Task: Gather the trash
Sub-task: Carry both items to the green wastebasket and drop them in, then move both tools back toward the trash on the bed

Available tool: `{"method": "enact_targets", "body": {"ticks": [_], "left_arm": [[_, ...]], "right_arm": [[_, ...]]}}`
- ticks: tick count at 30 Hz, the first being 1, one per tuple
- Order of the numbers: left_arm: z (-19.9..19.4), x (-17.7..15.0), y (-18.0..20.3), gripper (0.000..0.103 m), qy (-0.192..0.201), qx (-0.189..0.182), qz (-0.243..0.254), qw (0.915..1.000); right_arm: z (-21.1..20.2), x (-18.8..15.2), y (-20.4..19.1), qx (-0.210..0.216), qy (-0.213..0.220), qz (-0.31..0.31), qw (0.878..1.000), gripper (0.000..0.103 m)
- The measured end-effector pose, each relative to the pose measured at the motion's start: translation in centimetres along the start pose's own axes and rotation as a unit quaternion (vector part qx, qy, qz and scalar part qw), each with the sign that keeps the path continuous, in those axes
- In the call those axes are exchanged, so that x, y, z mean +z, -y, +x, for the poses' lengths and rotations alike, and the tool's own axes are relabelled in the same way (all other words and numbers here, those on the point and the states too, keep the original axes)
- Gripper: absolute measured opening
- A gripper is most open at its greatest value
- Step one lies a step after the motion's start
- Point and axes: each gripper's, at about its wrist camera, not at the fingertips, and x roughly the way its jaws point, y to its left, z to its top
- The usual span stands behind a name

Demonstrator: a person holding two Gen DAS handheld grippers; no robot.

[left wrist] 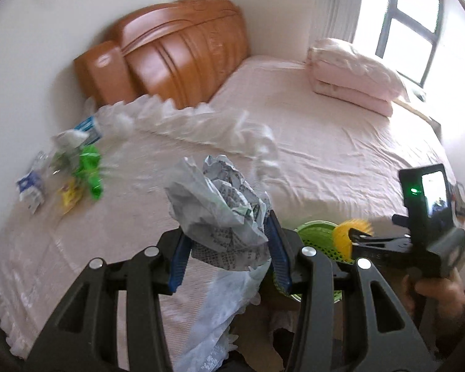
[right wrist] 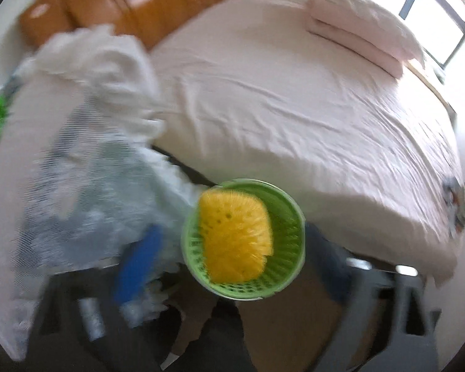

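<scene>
My left claw (left wrist: 226, 248) is clamped on a crumpled ball of printed paper (left wrist: 223, 198), grey-white with rows of small text, held above the edge of the pink bed (left wrist: 325, 142). My left wrist view alone shows more trash (left wrist: 68, 167) lying blurred on the bed's far side, green, yellow and blue pieces, and my right claw (left wrist: 372, 241) beside the green basket (left wrist: 317, 235). My right wrist view looks straight down into that basket (right wrist: 290, 238), where a yellow bristly brush (right wrist: 235, 235) lies, and there my right claw's fingers stand wide apart, holding nothing.
</scene>
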Motion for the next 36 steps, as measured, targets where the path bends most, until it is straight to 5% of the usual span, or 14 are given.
{"method": "enact_targets", "body": {"ticks": [12,22,24,26,28,36], "left_arm": [[2.0,1.3,9.7,0.045,-0.023,-0.056,0.075,0.9954],[6.4,2.4,17.1,0.046,-0.069,-0.128,0.107,0.9837],[7.1,2.5,18.4,0.061,-0.077,-0.14,0.12,0.9799],[7.2,2.5,19.8,0.088,-0.069,-0.14,0.136,0.9785],[6.9,2.6,20.6,0.095,-0.06,-0.144,0.146,0.9769],[5.3,3.2,21.8,0.095,-0.029,-0.159,0.173,0.9715]], "right_arm": [[-1.4,1.8,7.2,-0.019,0.036,0.03,0.999,0.101],[-3.7,1.7,14.6,-0.062,0.061,0.071,0.994,0.101],[-4.0,1.3,16.3,-0.072,0.063,0.086,0.992,0.101],[-4.2,1.0,17.5,-0.077,0.063,0.098,0.99,0.101],[-4.4,0.7,18.5,-0.081,0.063,0.108,0.989,0.101],[-4.2,0.3,19.6,-0.081,0.056,0.12,0.988,0.101]]}}
